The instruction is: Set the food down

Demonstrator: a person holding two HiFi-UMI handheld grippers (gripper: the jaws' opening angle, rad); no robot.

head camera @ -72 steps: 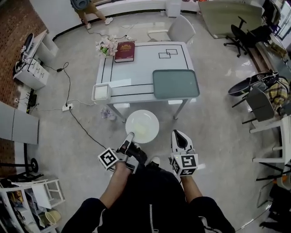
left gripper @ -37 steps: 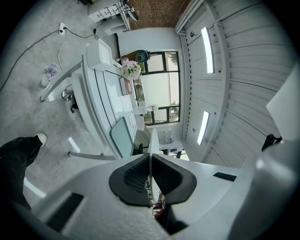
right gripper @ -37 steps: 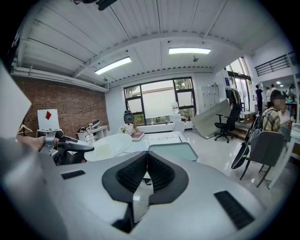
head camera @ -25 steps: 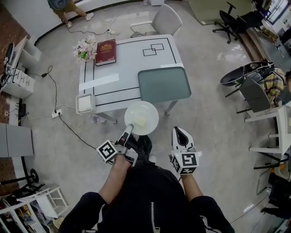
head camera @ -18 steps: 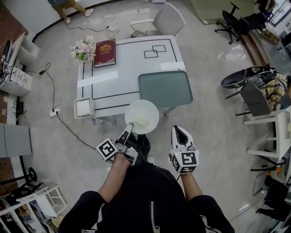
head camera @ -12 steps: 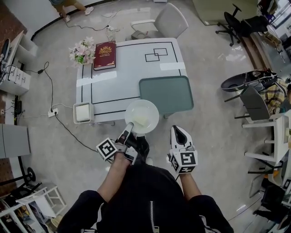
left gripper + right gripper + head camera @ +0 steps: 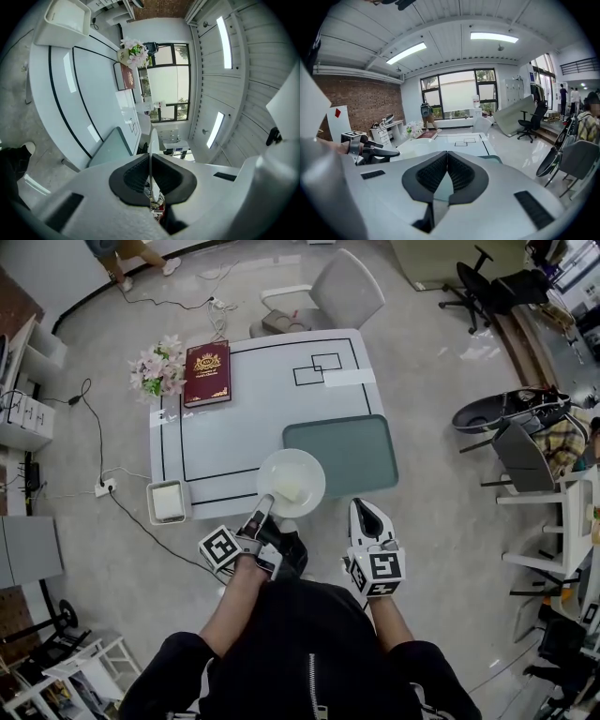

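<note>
A white plate (image 7: 292, 474) with a pale piece of food (image 7: 288, 489) on it hangs level over the near edge of the white table (image 7: 234, 427). My left gripper (image 7: 265, 510) is shut on the plate's near rim. In the left gripper view the rim (image 7: 153, 140) stands edge-on between the dark pads (image 7: 136, 176). My right gripper (image 7: 365, 512) floats to the right of the plate, below the table's edge, shut with nothing in it. The right gripper view shows its pads (image 7: 433, 176) meeting, with the plate (image 7: 415, 146) ahead on the left.
A grey-green tray (image 7: 352, 454) lies on the table just right of the plate. A red book (image 7: 207, 374) and flowers (image 7: 159, 371) sit at the far left, a white box (image 7: 168, 502) at the near left corner. Behind the table is a chair (image 7: 328, 298). More chairs stand at the right (image 7: 520, 427).
The table has drawn closer. The plate, earlier out over the floor in front of it, now hangs above its near edge. Both grippers keep their poses.
</note>
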